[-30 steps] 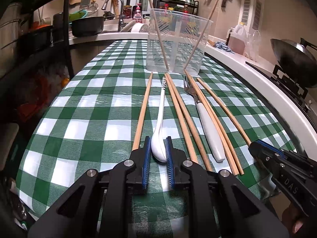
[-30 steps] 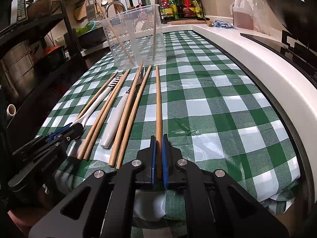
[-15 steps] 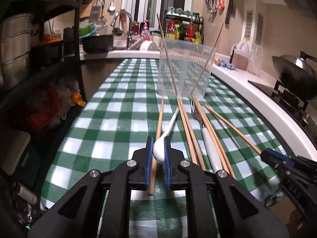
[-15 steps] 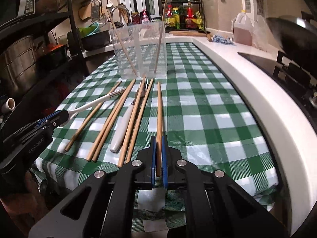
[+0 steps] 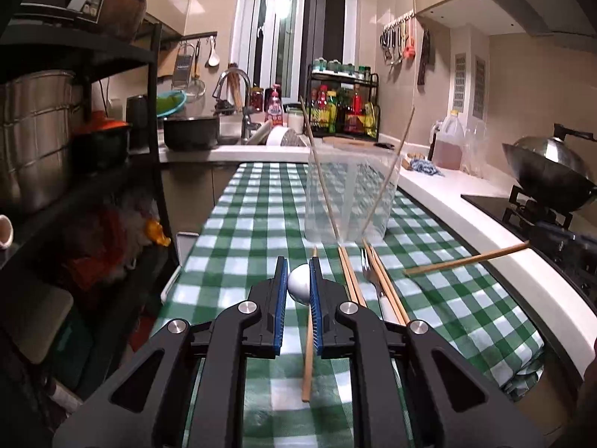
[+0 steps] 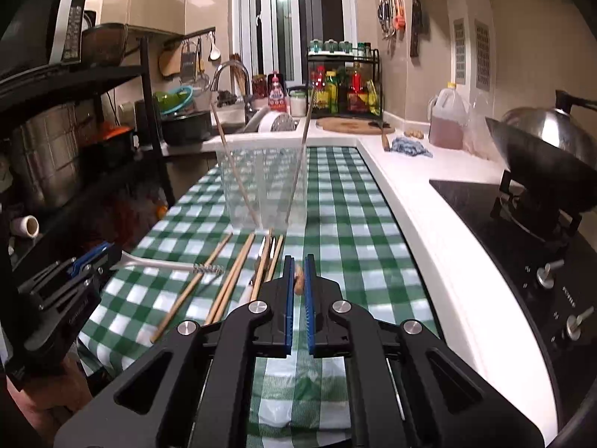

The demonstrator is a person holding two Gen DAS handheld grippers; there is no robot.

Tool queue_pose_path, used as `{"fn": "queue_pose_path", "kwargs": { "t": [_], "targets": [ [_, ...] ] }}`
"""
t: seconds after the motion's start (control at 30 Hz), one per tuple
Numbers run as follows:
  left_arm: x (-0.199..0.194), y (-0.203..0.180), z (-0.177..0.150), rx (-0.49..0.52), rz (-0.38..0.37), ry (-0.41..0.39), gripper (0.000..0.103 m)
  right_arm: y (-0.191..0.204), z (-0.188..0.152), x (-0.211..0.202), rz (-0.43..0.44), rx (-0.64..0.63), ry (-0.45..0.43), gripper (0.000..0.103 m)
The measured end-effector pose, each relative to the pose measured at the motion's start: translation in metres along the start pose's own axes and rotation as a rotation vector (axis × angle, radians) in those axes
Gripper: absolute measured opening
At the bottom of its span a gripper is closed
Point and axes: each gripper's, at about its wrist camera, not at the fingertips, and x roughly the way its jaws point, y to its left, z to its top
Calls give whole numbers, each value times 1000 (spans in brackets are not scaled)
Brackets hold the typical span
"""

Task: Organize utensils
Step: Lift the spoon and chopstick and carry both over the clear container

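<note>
My left gripper is shut on a white spoon and holds it above the green checked table; the spoon sticks out level in the right wrist view. My right gripper is shut on a wooden chopstick, seen lifted over the cloth in the left wrist view. A clear plastic tub with two chopsticks leaning in it stands ahead. Several chopsticks and a white-handled fork lie on the cloth.
The white counter edge runs along the right, with a stove and wok beyond. A black shelf rack with pots stands on the left. Sink, bottles and a spice rack are at the back.
Both grippers have lifted from the table. The spoon has come up with the left gripper and the chopstick with the right; both now hang in the air.
</note>
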Motion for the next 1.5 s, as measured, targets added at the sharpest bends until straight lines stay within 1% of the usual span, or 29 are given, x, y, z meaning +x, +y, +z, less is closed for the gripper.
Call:
{"fn": "queue_pose_path", "kwargs": {
  "t": [0.07,0.2,0.33,0.43,0.57,0.7,0.77,0.83,0.9,1.0,1.07,1.23,1.27,1.37,1.43,1.5],
  "targets": [
    [0,4,9,1,-10,-7,12,1,12,0,5,-9,-14,5],
    [4,8,27,11,-37,11,12,-1,36,3,38,-1,-26,5],
    [13,15,57,10,-55,24,12,0,64,13,49,-14,-30,5],
    [20,20,79,11,-61,34,12,-2,76,22,63,-4,-14,5],
    [32,19,109,52,-67,72,12,-4,91,31,76,6,8,5],
    [39,15,139,102,-83,111,12,-3,106,33,90,2,10,5],
    [42,13,156,129,-79,128,12,-3,113,35,94,-4,7,5],
    [44,13,170,139,-87,141,12,-2,121,38,92,-11,8,5],
    [47,15,187,133,-113,150,12,-1,125,39,93,-14,8,5],
    [50,15,210,136,-140,149,12,2,144,44,100,-19,4,5],
    [53,15,232,134,-163,136,12,4,160,44,108,-22,-7,5],
    [68,9,276,131,-191,92,12,16,215,46,107,-56,-67,5],
    [72,8,280,125,-197,88,12,18,230,47,105,-56,-85,5],
    [91,10,290,100,-204,75,12,23,259,54,117,-44,-113,5],
    [105,10,288,84,-206,87,12,29,274,61,106,-55,-140,5],
    [123,7,281,84,-207,107,12,35,282,73,94,-64,-142,5]
  ]
}}
